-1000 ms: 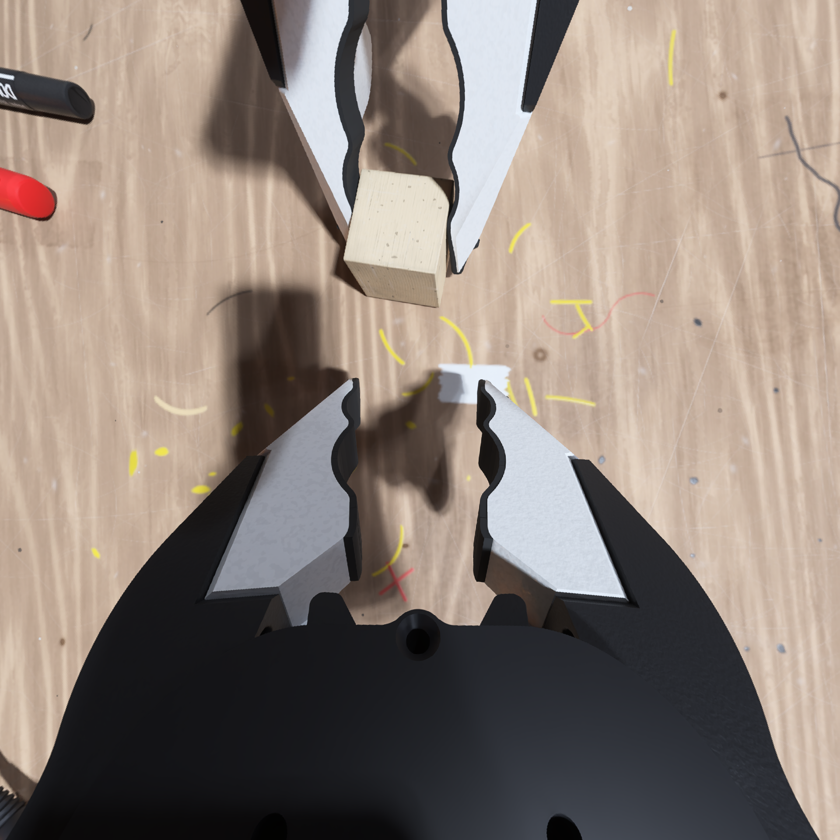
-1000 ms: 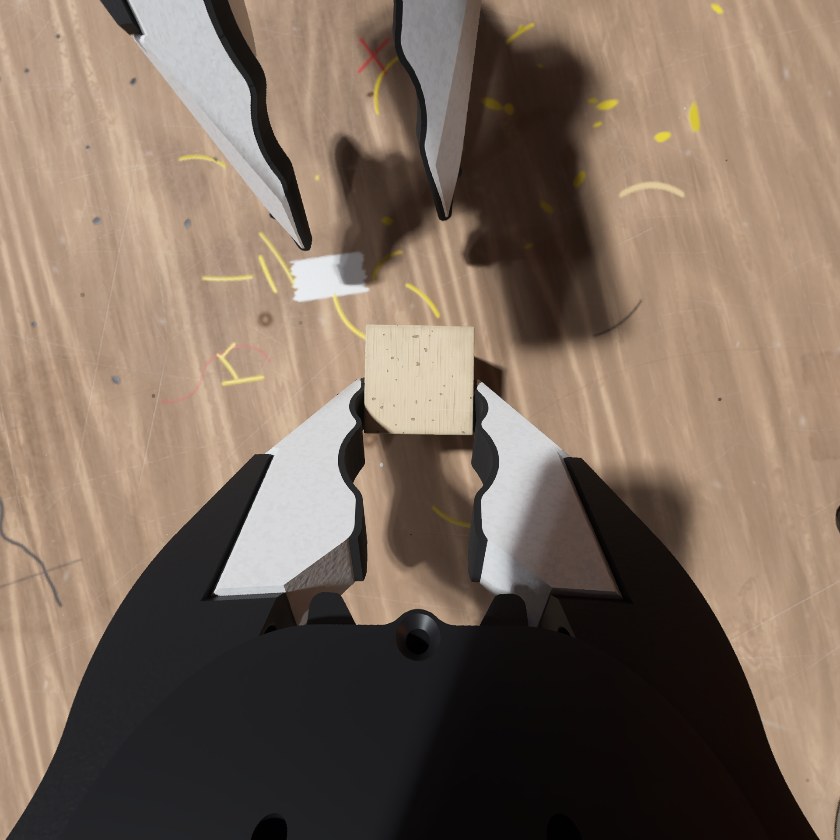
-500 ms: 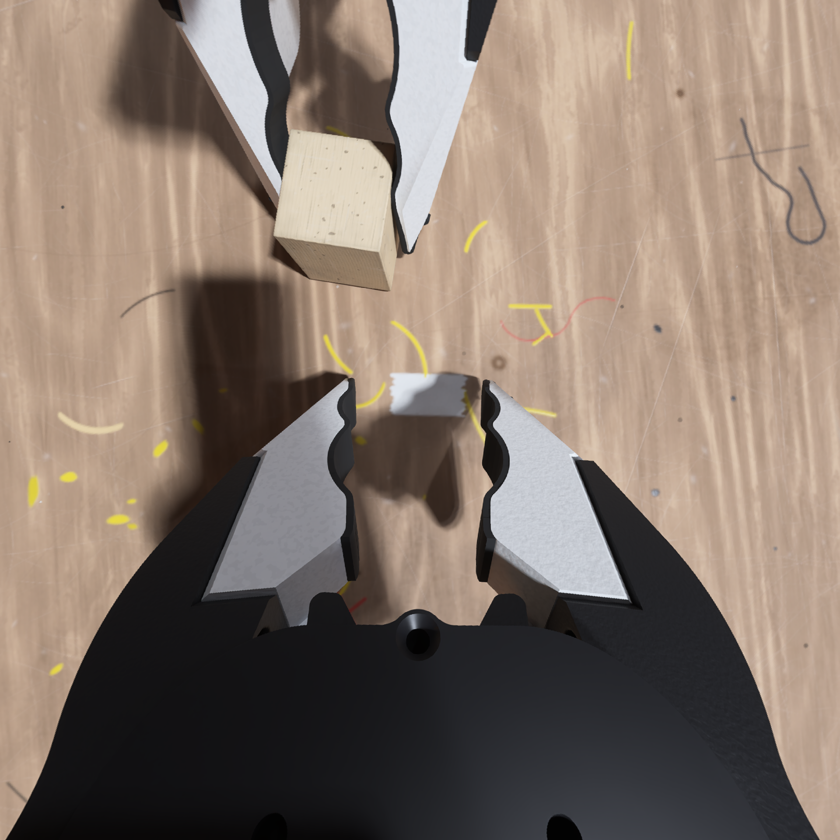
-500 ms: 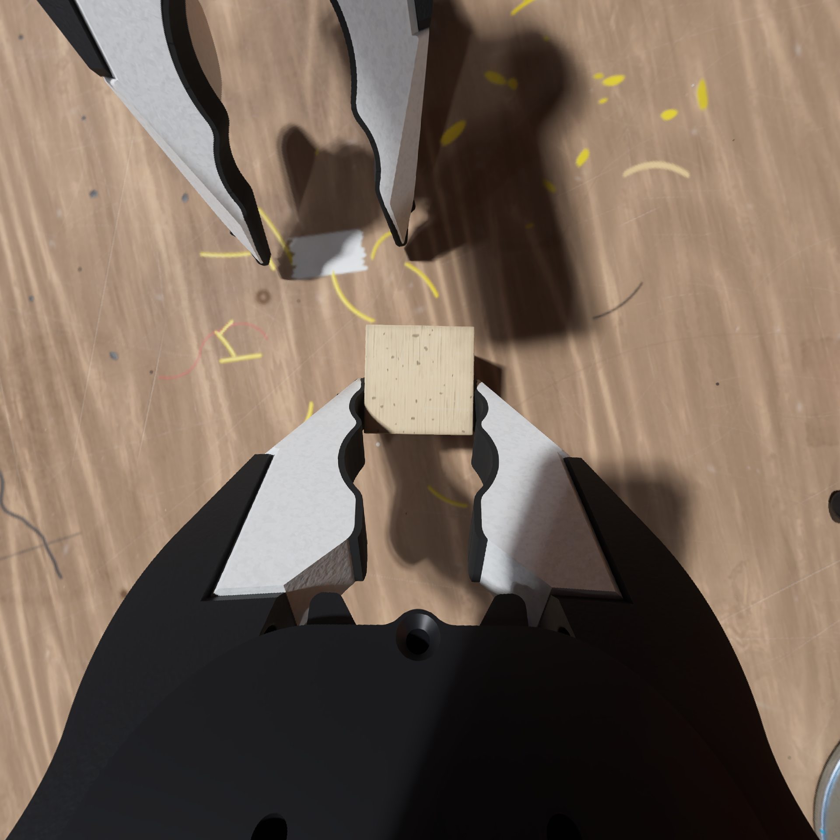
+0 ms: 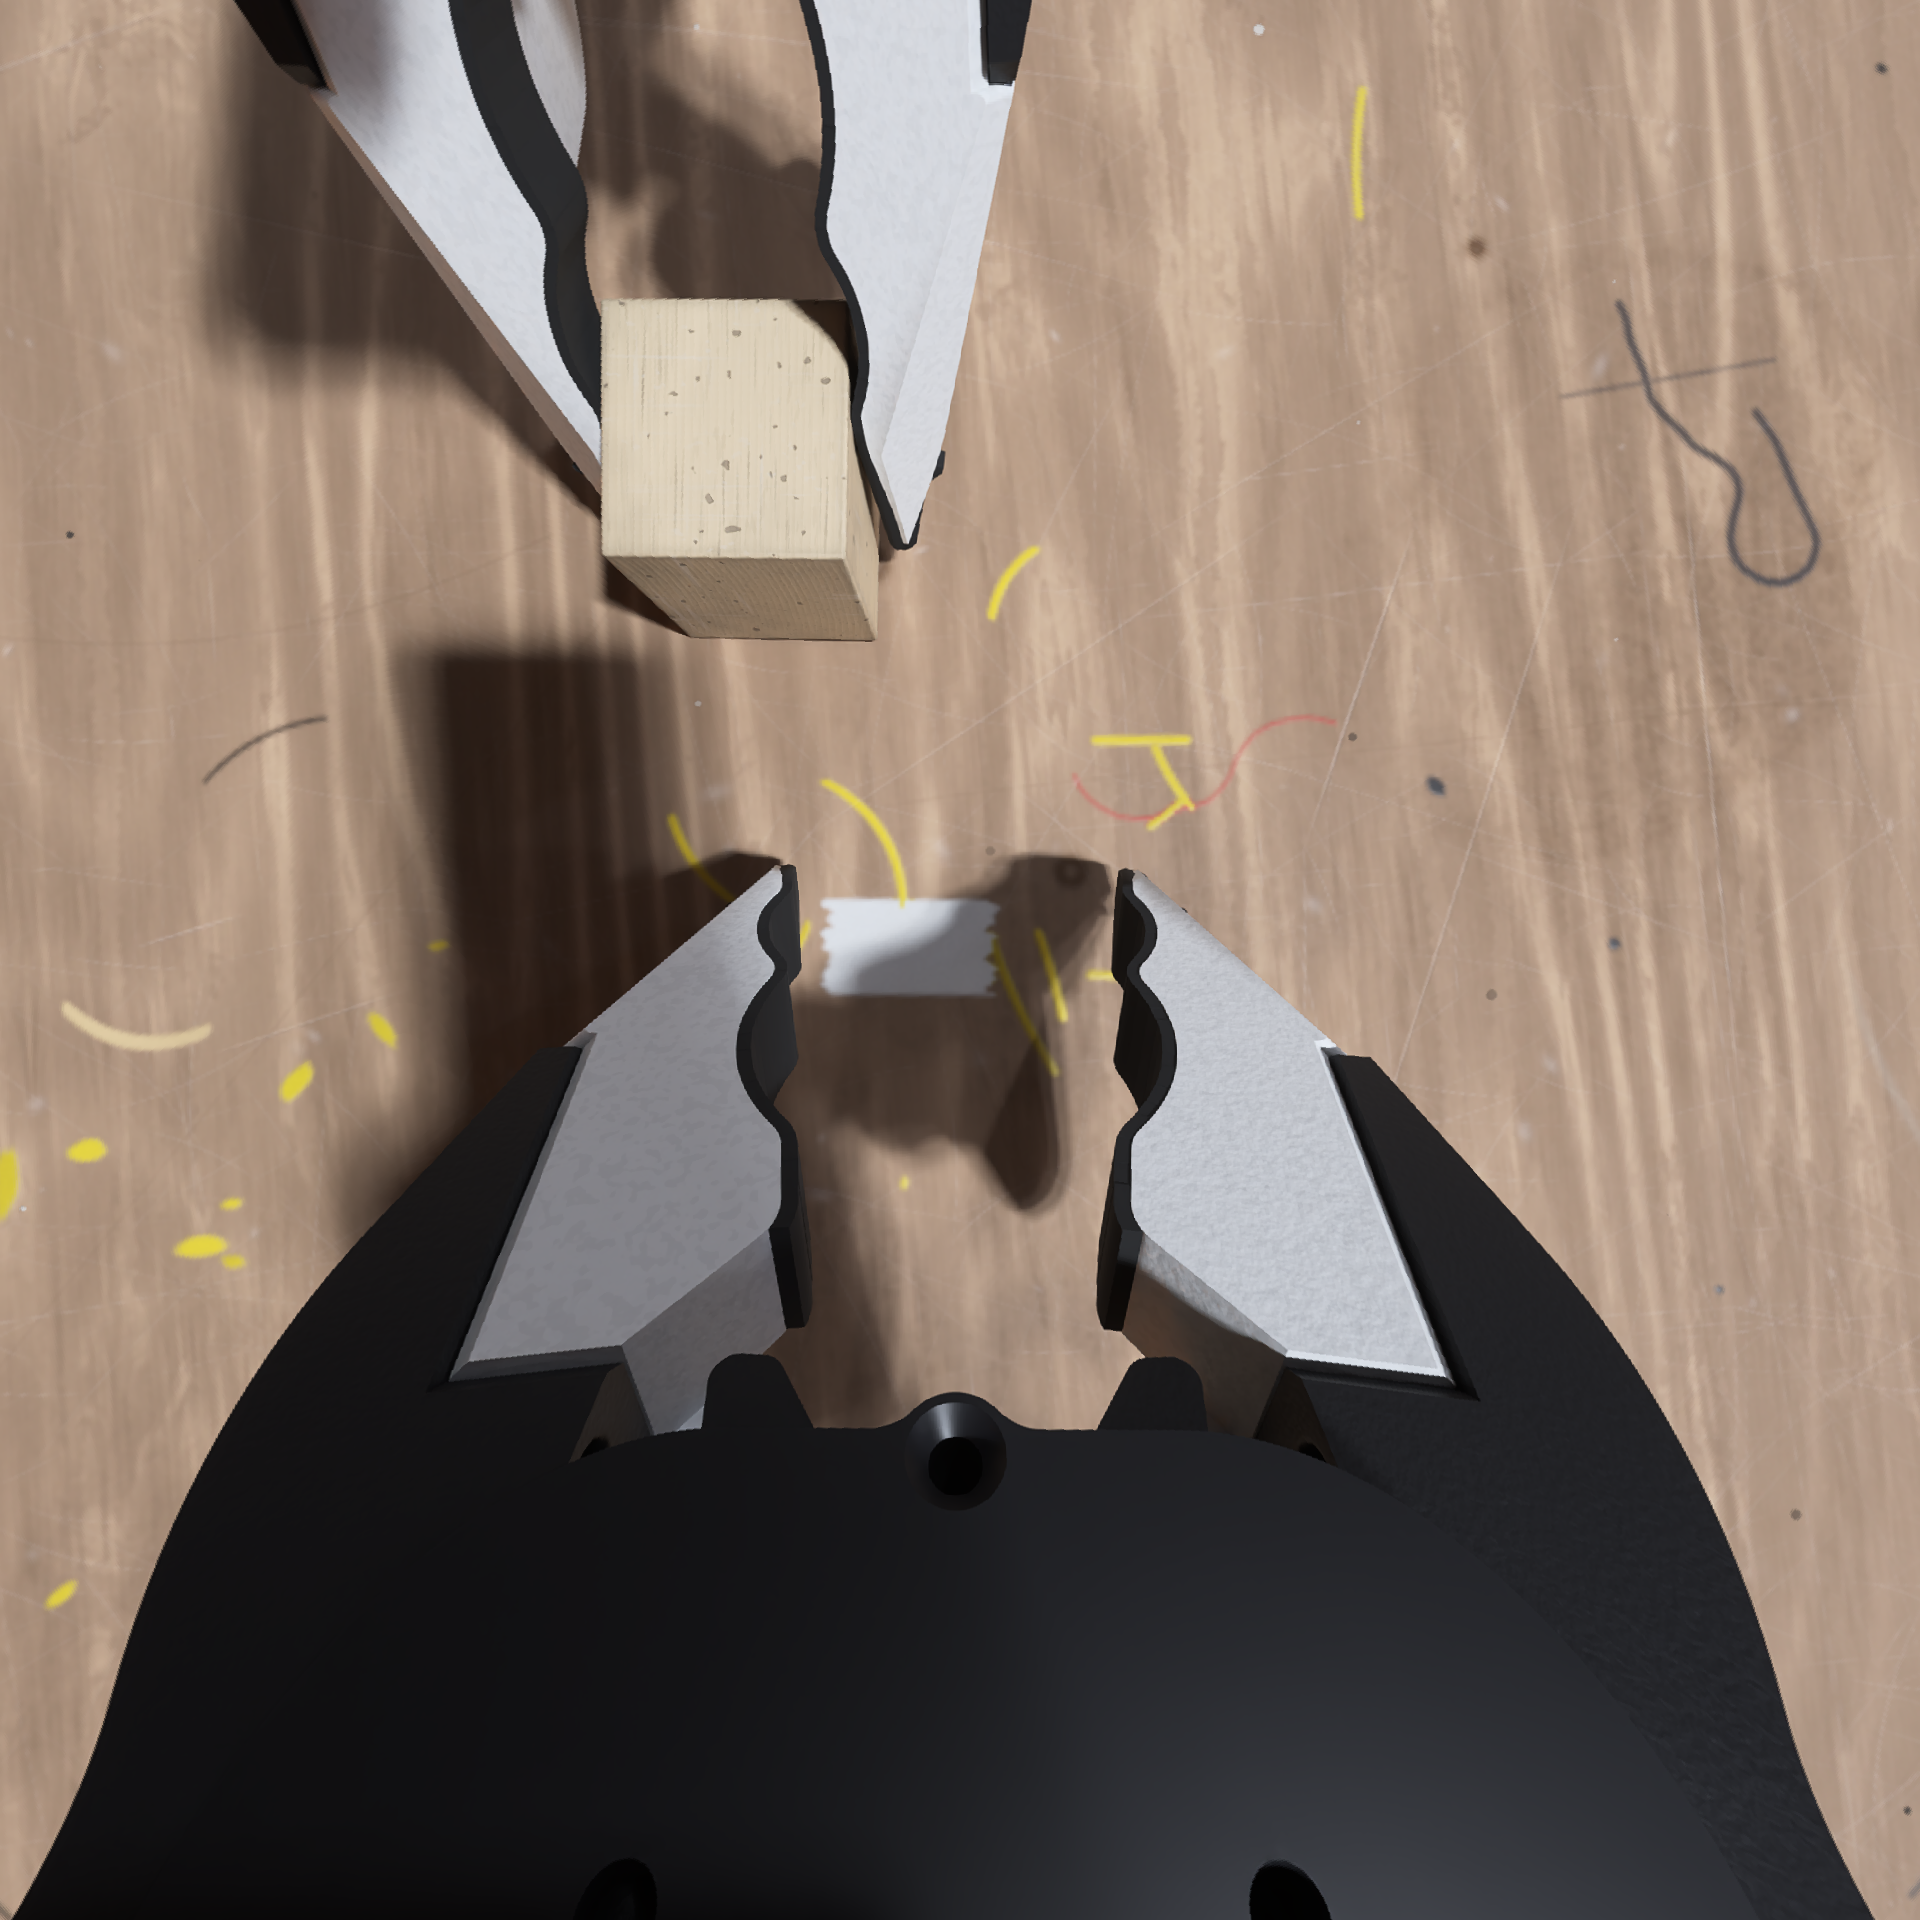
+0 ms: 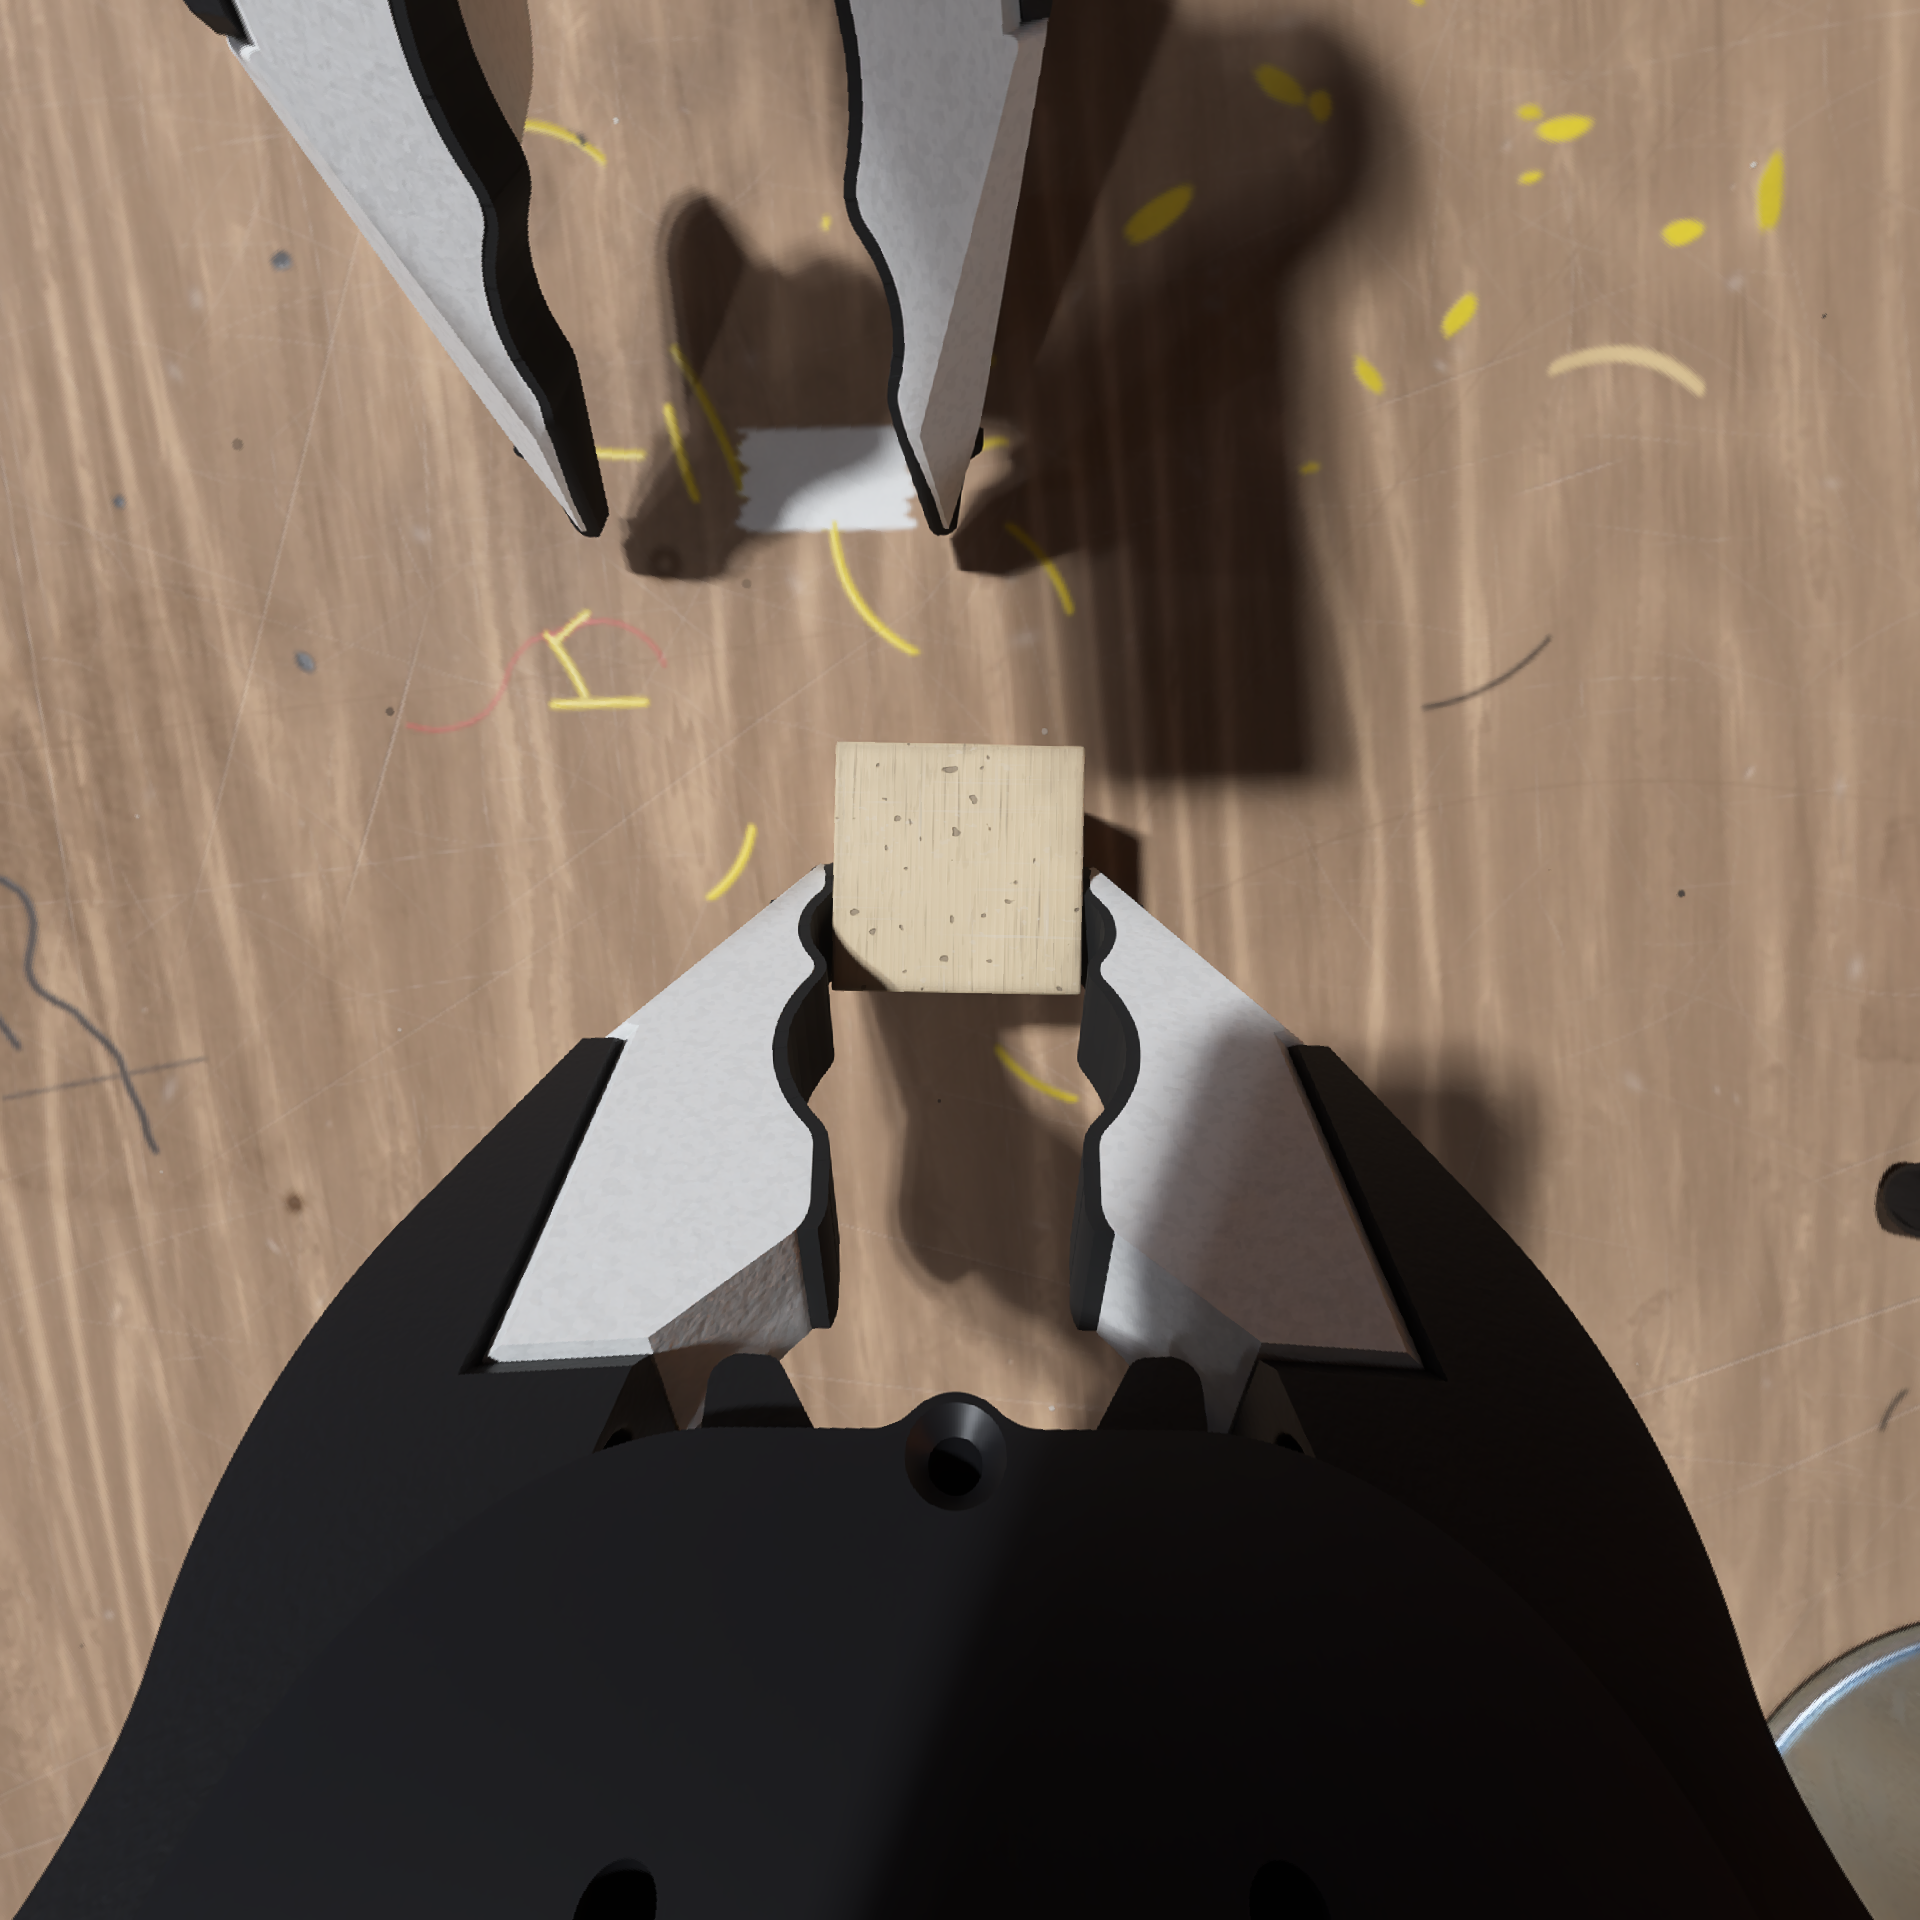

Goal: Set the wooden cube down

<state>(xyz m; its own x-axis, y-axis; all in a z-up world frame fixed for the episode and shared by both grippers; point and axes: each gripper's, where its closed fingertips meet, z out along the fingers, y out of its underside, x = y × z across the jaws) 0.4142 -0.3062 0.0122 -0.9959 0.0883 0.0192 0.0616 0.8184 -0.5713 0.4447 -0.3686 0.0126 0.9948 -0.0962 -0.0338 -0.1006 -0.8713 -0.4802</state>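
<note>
No legible text, labels, brands or numbers. Only scribbles on the tabletop: yellow strokes crossed by a red curve, possibly a letter shape but unreadable; a grey squiggle. White tape blank. Cube unmarked.

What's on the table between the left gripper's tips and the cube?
Only bare table with yellow scribbles between the left gripper and the cube; the white tape scrap sits between the tips. Left wrist view shows it.
</note>
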